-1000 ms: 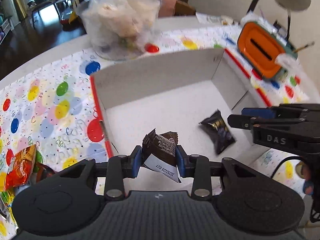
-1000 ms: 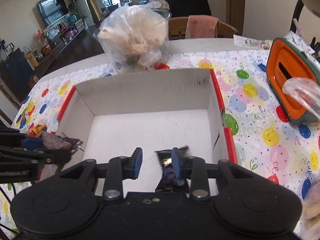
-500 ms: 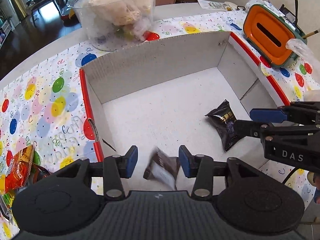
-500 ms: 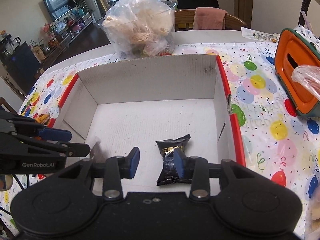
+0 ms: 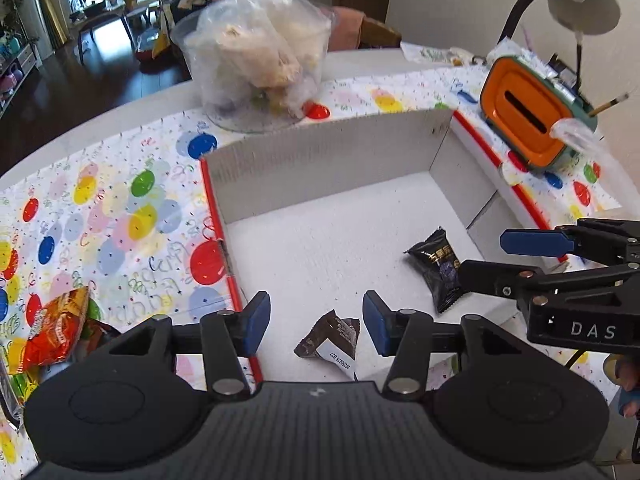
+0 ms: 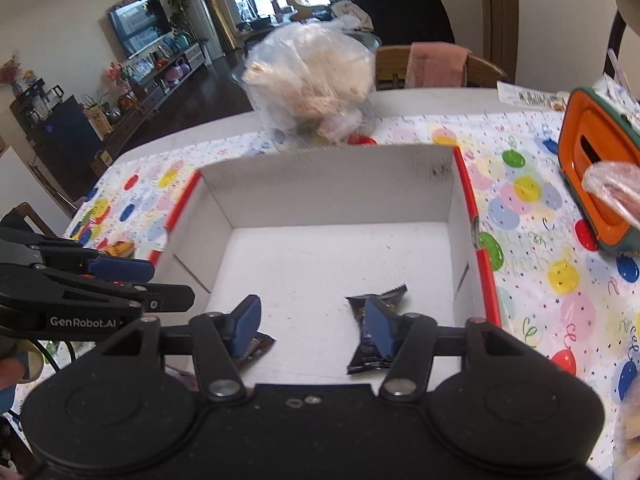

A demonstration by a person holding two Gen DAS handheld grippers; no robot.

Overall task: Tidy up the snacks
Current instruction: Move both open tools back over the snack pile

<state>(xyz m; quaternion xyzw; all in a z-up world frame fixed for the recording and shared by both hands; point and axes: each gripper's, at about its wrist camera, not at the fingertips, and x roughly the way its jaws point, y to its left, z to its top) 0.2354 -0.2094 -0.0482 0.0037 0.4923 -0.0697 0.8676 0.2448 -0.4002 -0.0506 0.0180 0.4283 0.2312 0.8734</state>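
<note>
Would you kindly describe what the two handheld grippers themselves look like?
Both are matte black plastic with linkage arms on silver pivot pins, two round discs on a ribbed body, and blue pads on the jaws. The left gripper is lettered "GenRobot.AI" on its side, the right gripper "DAS". A thin black cable hangs below each.

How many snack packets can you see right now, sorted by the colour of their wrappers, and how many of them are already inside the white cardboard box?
Black glossy snack packets, in the white cardboard box: 1
Dark brown snack packets with a white label, in the box: 1
Orange-red snack packets, on the balloon-print tablecloth outside the box: 1
Total: 3 packets, 2 in the box
</note>
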